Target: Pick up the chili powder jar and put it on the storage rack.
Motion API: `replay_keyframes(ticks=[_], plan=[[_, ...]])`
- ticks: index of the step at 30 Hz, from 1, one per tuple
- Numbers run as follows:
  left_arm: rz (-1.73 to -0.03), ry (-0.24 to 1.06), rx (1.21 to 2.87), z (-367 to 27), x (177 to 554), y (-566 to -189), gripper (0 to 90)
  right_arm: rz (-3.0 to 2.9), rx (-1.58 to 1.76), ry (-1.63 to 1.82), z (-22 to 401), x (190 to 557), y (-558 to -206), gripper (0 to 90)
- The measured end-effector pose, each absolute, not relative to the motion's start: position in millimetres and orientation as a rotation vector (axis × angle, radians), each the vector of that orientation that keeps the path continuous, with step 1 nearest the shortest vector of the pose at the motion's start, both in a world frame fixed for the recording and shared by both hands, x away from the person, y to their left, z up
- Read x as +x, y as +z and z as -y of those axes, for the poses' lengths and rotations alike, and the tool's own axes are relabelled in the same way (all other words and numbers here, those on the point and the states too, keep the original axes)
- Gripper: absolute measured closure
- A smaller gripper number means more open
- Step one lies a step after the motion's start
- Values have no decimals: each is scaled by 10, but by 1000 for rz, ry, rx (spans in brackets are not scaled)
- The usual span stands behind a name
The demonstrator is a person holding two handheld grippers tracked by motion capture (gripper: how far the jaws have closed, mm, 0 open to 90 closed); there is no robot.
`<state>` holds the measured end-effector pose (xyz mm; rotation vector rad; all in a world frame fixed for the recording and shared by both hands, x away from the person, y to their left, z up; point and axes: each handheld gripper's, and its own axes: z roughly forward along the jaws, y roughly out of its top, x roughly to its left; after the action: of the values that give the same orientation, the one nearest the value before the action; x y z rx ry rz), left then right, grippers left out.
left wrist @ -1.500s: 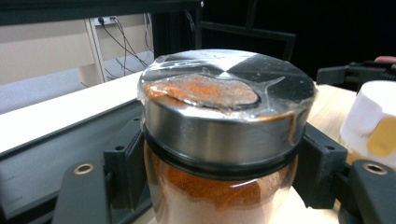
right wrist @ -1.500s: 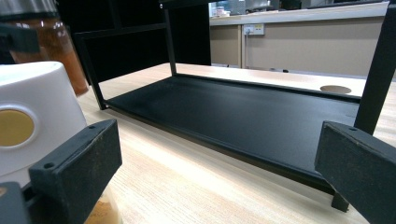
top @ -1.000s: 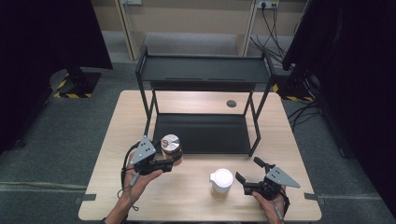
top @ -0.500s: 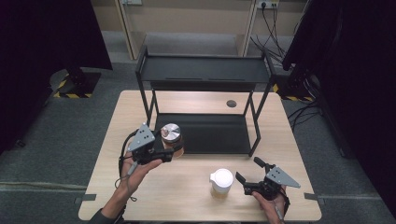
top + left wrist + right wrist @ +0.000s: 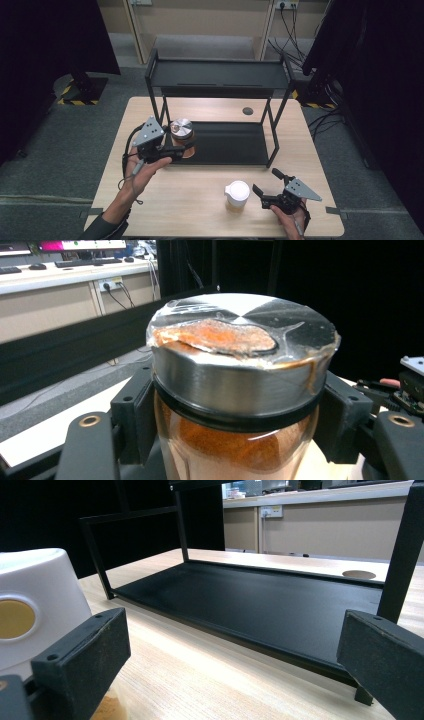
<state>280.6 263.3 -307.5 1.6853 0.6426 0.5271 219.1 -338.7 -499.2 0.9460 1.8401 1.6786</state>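
I have the spice jar (image 5: 182,134) clamped in the left gripper (image 5: 176,151), its jaws closed on the glass just under the metal lid (image 5: 240,357). In the left gripper view the jar takes the middle of the frame, orange powder inside the glass and a smear of it under the film on top of the lid.

Compared with a second ago, the jar has come up off the surface (image 5: 200,200) and drifted toward the upper part of the high view. It was standing on the wood just in front of the black rack (image 5: 220,100); now it hangs left of centre, over the near left corner of the rack's lower shelf (image 5: 230,142). My left hand (image 5: 145,170) has risen with it. I read that as the lift being finished and the carry toward the rack under way, so the next thing I need is a clean placement on a shelf, keeping the jar upright and clear of the left post.

The right gripper (image 5: 265,197) has not moved. It rests low on the surface at the lower right of the high view, jaws open and holding nothing, just right of the white lidded container (image 5: 237,193). In the right gripper view that container (image 5: 35,615) sits at the left edge, touching or nearly touching the left jaw.
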Motion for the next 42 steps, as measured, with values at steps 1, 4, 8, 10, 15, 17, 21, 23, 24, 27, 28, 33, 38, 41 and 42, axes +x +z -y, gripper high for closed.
replay_keyframes(ticks=[1,4,8,10,15,17,21,23,24,27,28,33,38,41,42], plan=[[-647,524,1684,-2635,2817,-3052,308,-1841,945,1678,3386,2191,-4992,10],[-653,525,1682,-2638,2845,-2995,308,-1843,945,1677,3384,2194,-4991,10],[-655,526,1681,-2637,2882,-2907,309,-1842,946,1678,3385,2194,-4992,10],[-655,529,1678,-2635,2896,-2857,308,-1843,946,1678,3385,2193,-4991,10],[-653,546,1680,-2604,2933,-2685,308,-1844,947,1678,3385,2195,-4991,10],[-654,547,1681,-2584,2945,-2633,308,-1845,948,1678,3386,2198,-4991,10],[-654,546,1679,-2554,2965,-2555,309,-1845,948,1679,3387,2198,-4992,10],[-653,540,1681,-2528,2985,-2463,308,-1846,948,1679,3387,2197,-4991,10],[-653,540,1681,-2528,2985,-2463,308,-1846,948,1679,3387,2197,-4991,10],[-649,554,1688,-2484,2993,-2333,308,-1845,947,1680,3388,2197,-4991,10],[-649,554,1688,-2484,2993,-2333,309,-1845,947,1680,3388,2197,-4991,10],[-657,568,1683,-2455,3022,-2148,308,-1846,947,1682,3389,2198,-4991,10],[-678,595,1684,-2429,3063,-2020,308,-1846,946,1682,3389,2198,-4991,10],[-685,600,1688,-2424,3095,-1973,308,-1846,945,1682,3390,2199,-4992,10],[-693,609,1690,-2425,3137,-1928,308,-1846,947,1683,3390,2200,-4992,10]])
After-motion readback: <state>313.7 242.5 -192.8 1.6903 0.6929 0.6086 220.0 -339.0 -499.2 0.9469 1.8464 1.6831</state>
